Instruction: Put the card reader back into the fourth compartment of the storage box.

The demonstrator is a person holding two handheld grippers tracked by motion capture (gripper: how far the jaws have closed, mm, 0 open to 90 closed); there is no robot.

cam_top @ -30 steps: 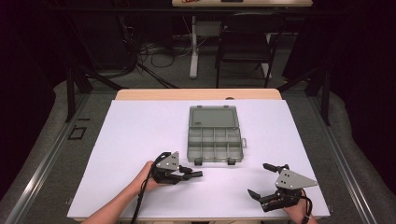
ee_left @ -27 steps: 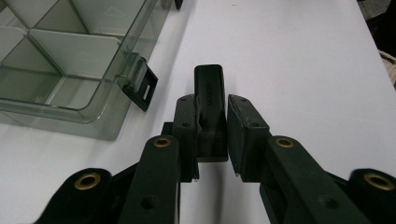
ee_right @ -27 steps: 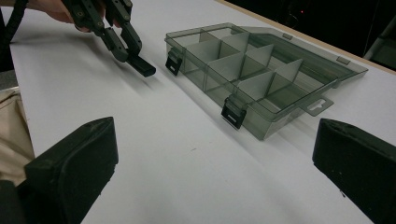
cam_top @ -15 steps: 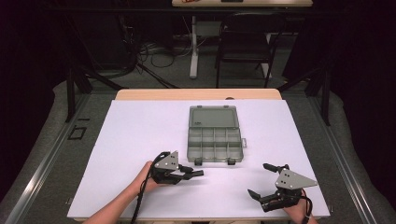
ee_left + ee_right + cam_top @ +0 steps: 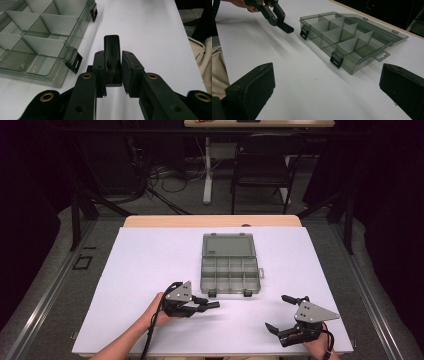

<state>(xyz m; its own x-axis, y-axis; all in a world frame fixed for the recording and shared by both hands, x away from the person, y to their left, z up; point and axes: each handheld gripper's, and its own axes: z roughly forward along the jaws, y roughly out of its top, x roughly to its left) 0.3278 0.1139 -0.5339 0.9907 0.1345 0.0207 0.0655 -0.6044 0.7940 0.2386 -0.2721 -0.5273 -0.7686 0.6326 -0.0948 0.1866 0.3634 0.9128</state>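
Note:
A clear grey organizer box (image 5: 230,265) lies open mid-table, its divided compartments (image 5: 37,37) looking empty and its lid folded back at the far side. My left gripper (image 5: 202,305) hovers just in front of the box's near left latch (image 5: 303,32) and is shut on a small black block (image 5: 111,45), which sticks out past the jaws toward the box (image 5: 347,35). In the right gripper view, the left gripper (image 5: 274,15) holds that black block (image 5: 285,27) low over the table. My right gripper (image 5: 276,312) rests near the front right edge, open, with nothing between its pads (image 5: 252,87).
The white tabletop (image 5: 150,260) is bare on the left and between the two grippers. A wooden strip (image 5: 210,221) runs along the far edge. Beyond the table stand a dark chair (image 5: 260,165) and cables on the floor. A beige trouser leg (image 5: 200,52) shows at the near edge.

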